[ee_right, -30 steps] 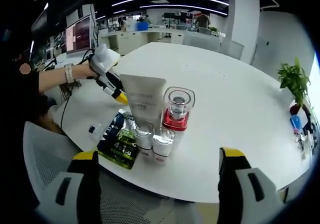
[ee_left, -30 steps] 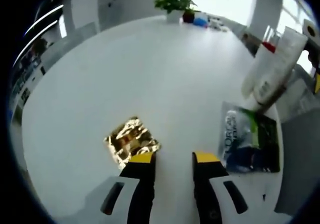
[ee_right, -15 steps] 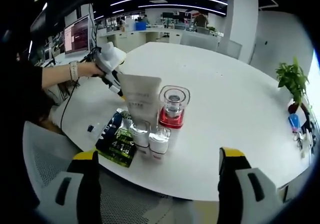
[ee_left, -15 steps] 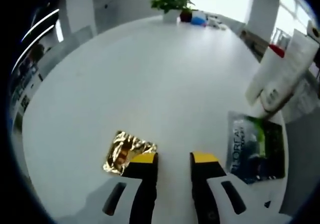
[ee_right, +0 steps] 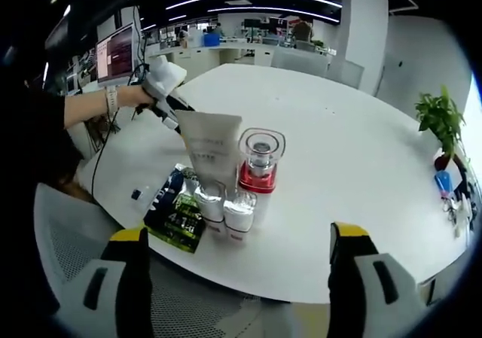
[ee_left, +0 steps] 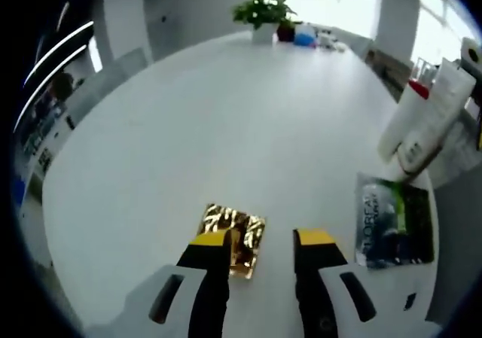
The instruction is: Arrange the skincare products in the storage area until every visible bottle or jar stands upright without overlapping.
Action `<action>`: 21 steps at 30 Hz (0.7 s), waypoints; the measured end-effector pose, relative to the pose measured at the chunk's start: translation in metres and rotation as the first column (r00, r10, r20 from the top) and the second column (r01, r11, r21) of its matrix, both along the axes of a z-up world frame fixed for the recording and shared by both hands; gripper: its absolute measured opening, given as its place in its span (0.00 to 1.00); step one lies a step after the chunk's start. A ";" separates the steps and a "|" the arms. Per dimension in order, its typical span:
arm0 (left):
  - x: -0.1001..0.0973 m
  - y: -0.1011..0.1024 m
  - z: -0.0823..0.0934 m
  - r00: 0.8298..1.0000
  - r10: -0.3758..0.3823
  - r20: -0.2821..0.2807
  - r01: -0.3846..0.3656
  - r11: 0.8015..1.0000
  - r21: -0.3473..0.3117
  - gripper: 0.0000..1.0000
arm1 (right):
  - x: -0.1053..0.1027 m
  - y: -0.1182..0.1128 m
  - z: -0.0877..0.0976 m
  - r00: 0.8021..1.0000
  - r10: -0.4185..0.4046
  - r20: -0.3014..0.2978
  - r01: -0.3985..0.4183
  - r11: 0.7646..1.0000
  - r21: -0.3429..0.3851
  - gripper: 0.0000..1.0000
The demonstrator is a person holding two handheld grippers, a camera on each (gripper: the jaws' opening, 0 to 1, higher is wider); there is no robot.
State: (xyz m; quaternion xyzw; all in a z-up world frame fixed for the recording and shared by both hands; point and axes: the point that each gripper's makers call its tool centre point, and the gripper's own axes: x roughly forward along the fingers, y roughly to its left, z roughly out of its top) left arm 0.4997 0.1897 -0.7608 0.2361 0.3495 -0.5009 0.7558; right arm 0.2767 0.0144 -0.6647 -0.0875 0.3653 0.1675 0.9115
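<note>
A gold foil sachet (ee_left: pixel 235 229) lies flat on the white table (ee_left: pixel 226 105), just ahead of my open left gripper (ee_left: pixel 262 239) and partly under its left fingertip (ee_left: pixel 211 239). To the right lies a green-and-black sachet (ee_left: pixel 395 221), with a tall white tube (ee_left: pixel 425 116) and a red-based bottle (ee_left: pixel 420 89) beyond it. In the right gripper view the white tube (ee_right: pixel 215 151), the clear red-based bottle (ee_right: pixel 260 163) and two small white tubes (ee_right: pixel 226 210) stand upright in a cluster, and the green sachet (ee_right: pixel 177 210) lies flat beside them. My right gripper (ee_right: pixel 239 234) stands wide open, short of the table's edge.
A person's hand holds the left gripper (ee_right: pixel 162 82) behind the tall tube. A potted plant (ee_left: pixel 263 10) and small items stand at the far side of the table. Desks and a monitor (ee_right: pixel 117 52) fill the room behind. A grey chair (ee_right: pixel 83 293) sits below the right gripper.
The left gripper has shifted toward the gold sachet, which now lies between its fingertips instead of left of them. The right gripper and the bottle cluster have stayed put.
</note>
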 end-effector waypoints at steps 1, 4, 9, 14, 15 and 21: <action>0.002 0.002 0.000 1.000 -0.001 -0.001 0.001 1.000 0.001 0.33 | 0.000 -0.001 -0.001 1.000 -0.001 -0.002 0.001 1.000 -0.001 1.00; 0.005 0.005 0.001 1.000 0.005 0.011 -0.006 1.000 0.005 0.35 | -0.001 -0.001 -0.002 1.000 -0.004 -0.007 0.004 1.000 0.000 1.00; 0.009 0.007 -0.001 1.000 -0.006 0.015 0.005 1.000 0.021 0.34 | 0.000 -0.005 -0.002 1.000 -0.017 0.000 0.017 1.000 -0.010 1.00; 0.019 0.007 -0.003 0.999 -0.020 0.026 0.019 0.999 0.037 0.39 | 0.001 -0.009 -0.002 1.000 -0.027 -0.001 0.027 1.000 -0.005 1.00; 0.021 0.006 -0.003 0.999 -0.026 0.027 0.025 0.999 0.042 0.39 | 0.001 -0.010 -0.002 1.000 -0.026 -0.003 0.026 1.000 -0.005 1.00; 0.024 0.002 -0.007 0.999 -0.036 0.020 0.035 0.998 0.052 0.40 | 0.002 -0.008 -0.003 1.000 -0.026 -0.008 0.026 1.000 0.002 1.00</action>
